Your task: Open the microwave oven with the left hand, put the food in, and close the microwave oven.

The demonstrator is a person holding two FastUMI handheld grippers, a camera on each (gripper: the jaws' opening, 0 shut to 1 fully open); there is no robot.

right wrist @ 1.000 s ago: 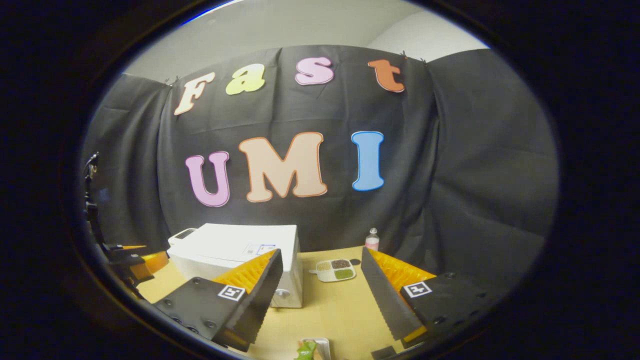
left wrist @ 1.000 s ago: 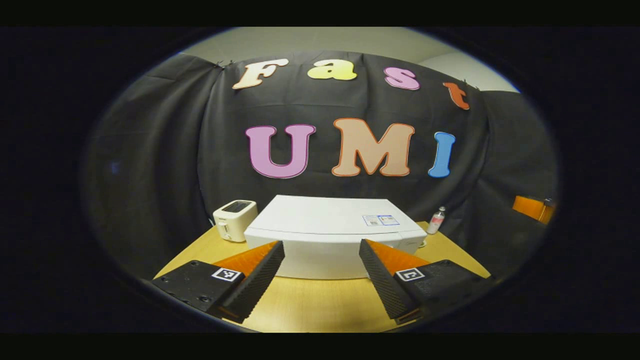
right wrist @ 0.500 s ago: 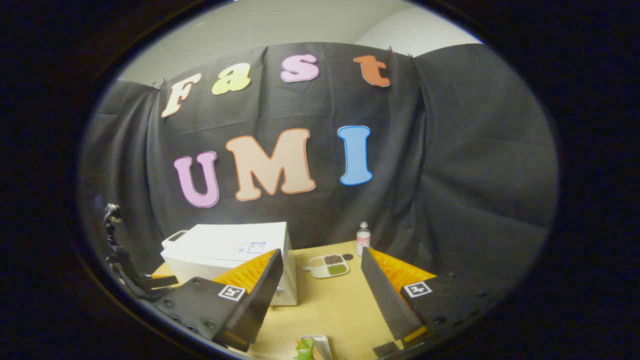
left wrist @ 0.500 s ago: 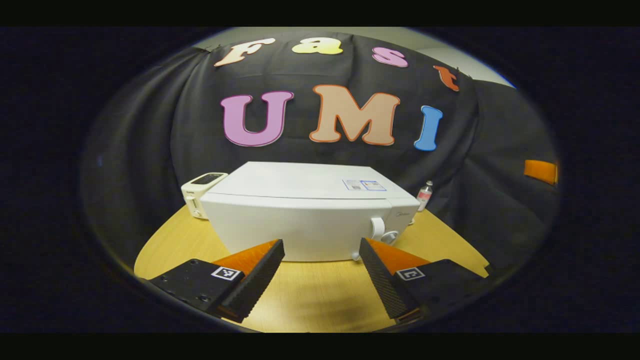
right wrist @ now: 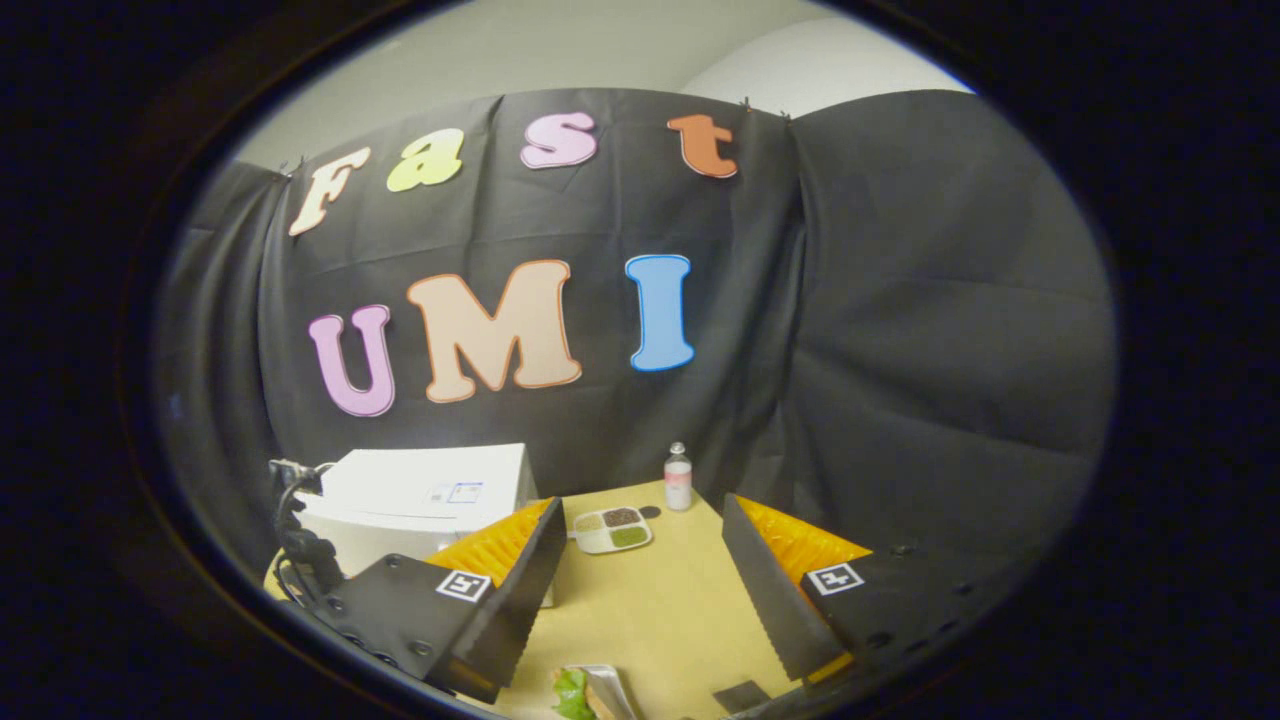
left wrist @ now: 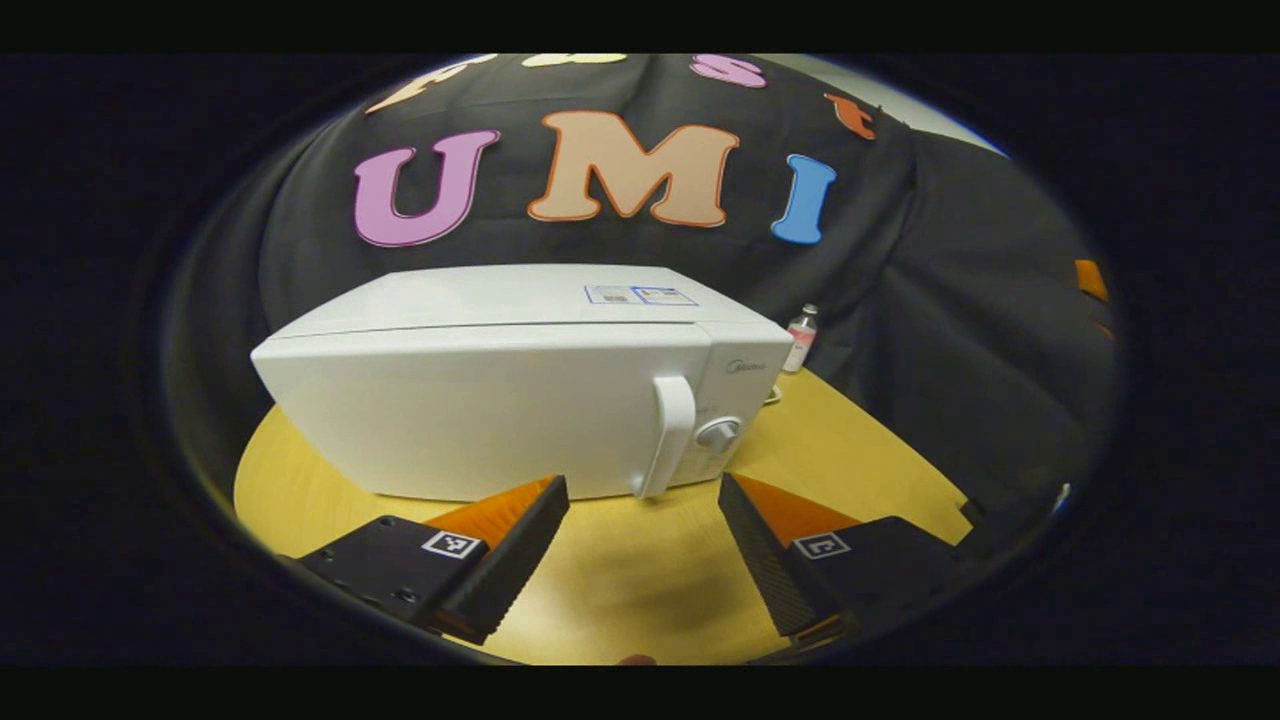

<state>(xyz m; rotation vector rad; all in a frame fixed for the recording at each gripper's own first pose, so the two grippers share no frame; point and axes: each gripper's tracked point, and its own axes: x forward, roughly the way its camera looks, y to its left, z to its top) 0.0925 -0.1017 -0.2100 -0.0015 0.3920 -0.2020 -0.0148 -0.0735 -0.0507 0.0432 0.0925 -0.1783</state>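
A white microwave oven (left wrist: 470,400) stands on the wooden table (left wrist: 620,580), door shut, with its upright white handle (left wrist: 668,435) near the right end beside a round knob (left wrist: 718,434). My left gripper (left wrist: 640,560) is open a short way in front of the handle, touching nothing. In the right gripper view the microwave oven (right wrist: 420,495) sits at the left, and the food (right wrist: 580,695), green leaves on a small tray, lies at the bottom edge. My right gripper (right wrist: 640,590) is open above the table (right wrist: 650,600), just beyond the food. The left gripper's dark body (right wrist: 300,540) shows beside the oven.
A small bottle (left wrist: 800,340) stands to the right behind the oven, also the bottle (right wrist: 678,478) in the right gripper view. A divided dish of grains (right wrist: 610,530) lies right of the oven. Black cloth walls close in the back and sides.
My left gripper has come down and closer to the oven, so its front, handle and knob now show. The right gripper has swung slightly right, shifting the oven leftward in its view.
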